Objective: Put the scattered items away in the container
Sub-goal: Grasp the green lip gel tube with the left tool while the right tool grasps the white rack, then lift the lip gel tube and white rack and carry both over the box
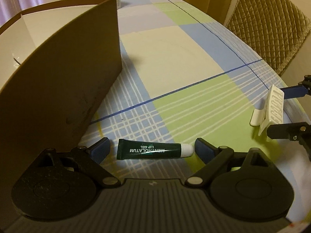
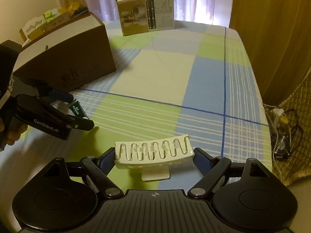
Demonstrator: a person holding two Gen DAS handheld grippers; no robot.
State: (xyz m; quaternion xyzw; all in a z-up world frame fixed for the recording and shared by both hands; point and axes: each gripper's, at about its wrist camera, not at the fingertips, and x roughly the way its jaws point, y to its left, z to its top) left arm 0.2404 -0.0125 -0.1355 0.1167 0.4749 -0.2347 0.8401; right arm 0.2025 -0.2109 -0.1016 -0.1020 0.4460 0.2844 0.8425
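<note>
Left wrist view: my left hand-held gripper (image 1: 151, 148) sits spread wide at the bottom centre of the frame, straddling a dark green lip gel tube (image 1: 153, 150) that lies flat on the checked worktop (image 1: 175, 62). The tube's long axis runs left to right, from one blue pad toward the other, white cap to the right, with a gap at each end, so nothing is gripped yet. The brown container (image 1: 64, 81) rises close by in the left half of the frame, its open top upper left. At the right edge, the white hair clip (image 1: 271, 109) stands between the other tool's pads.

Right wrist view: my right hand-held gripper (image 2: 154, 157) is open around the clip at lower centre, teeth row lying crosswise between the pads. Contact there is too close to call. The container stands upper left, well apart; I judge the left tool nearer it.
</note>
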